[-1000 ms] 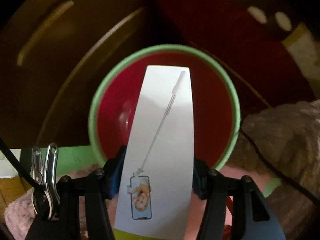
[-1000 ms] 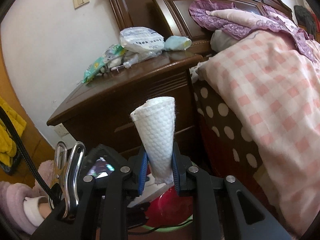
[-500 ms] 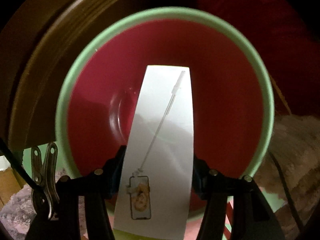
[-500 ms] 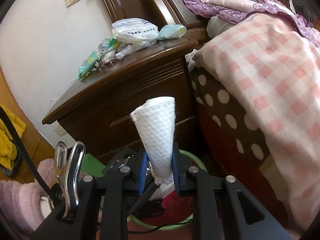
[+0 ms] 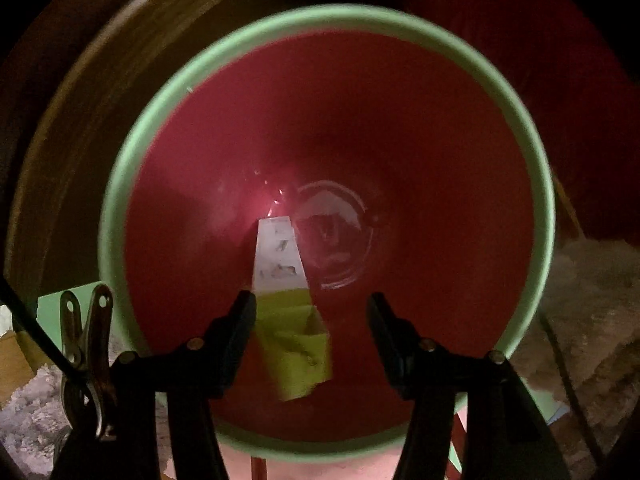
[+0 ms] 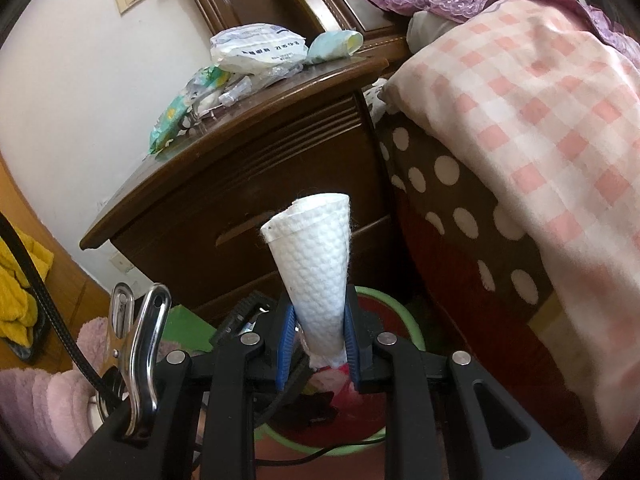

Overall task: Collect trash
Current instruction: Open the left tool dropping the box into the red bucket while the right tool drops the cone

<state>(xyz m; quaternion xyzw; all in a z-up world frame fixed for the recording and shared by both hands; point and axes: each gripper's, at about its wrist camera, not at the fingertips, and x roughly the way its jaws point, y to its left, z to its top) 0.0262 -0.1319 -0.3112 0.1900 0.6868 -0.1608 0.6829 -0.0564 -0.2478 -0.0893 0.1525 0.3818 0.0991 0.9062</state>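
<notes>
Trash box, white and yellow-green cardboard (image 5: pixel 286 300), sits free between the spread-apart left gripper (image 5: pixel 310 312) fingers, inside the green-rimmed red plastic bin (image 5: pixel 132 152).
Right gripper (image 6: pixel 318 340) clamps a white dimpled paper-towel cone (image 6: pixel 316 264), not yet binned; beyond, wrappers (image 6: pixel 256 48) litter the dark wooden nightstand (image 6: pixel 248 152).

In the upper middle of the right wrist view, a white plastic packet (image 6: pixel 256 46) lies on the dark wooden nightstand (image 6: pixel 248 132), and it carries a line of dark printed characters, but they are too small to read. In the left wrist view, the white and yellow-green box (image 5: pixel 286 292) in the middle shows only small dark marks, blurred, and no word or number can be read there.
</notes>
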